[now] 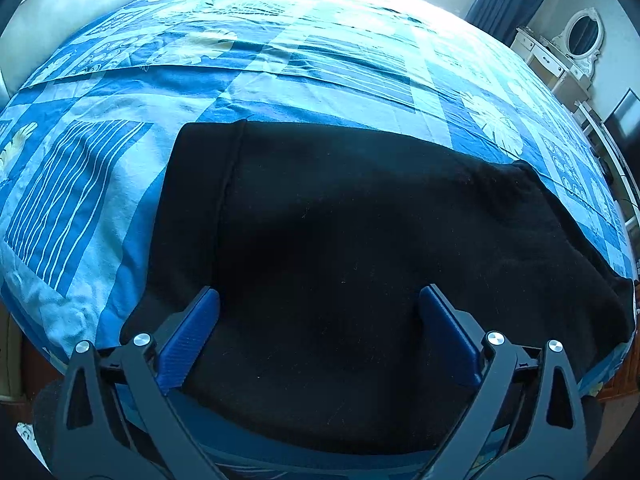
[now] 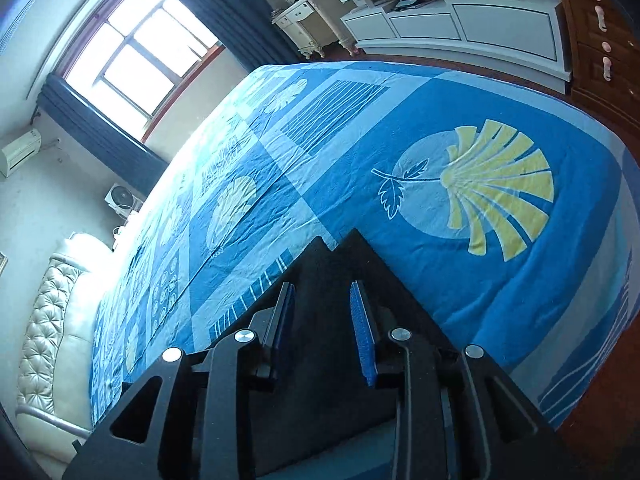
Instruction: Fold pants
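Left view: whole pants (image 1: 340,240); right view: window (image 2: 136,56).

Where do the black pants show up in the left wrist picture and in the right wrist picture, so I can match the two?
Left wrist: the black pants fill the lower middle, spread on the blue bedspread.
Right wrist: the black pants sit at bottom centre, their corner pointing up the picture.
Shared landmark: the white dresser with the oval mirror.

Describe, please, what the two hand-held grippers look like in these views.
Both the left gripper and right gripper have matte black angular linkage arms with triangular cut-outs, round silver pivot bolts, and ribbed blue pads on their fingers. No cables, markings or sleeves show.
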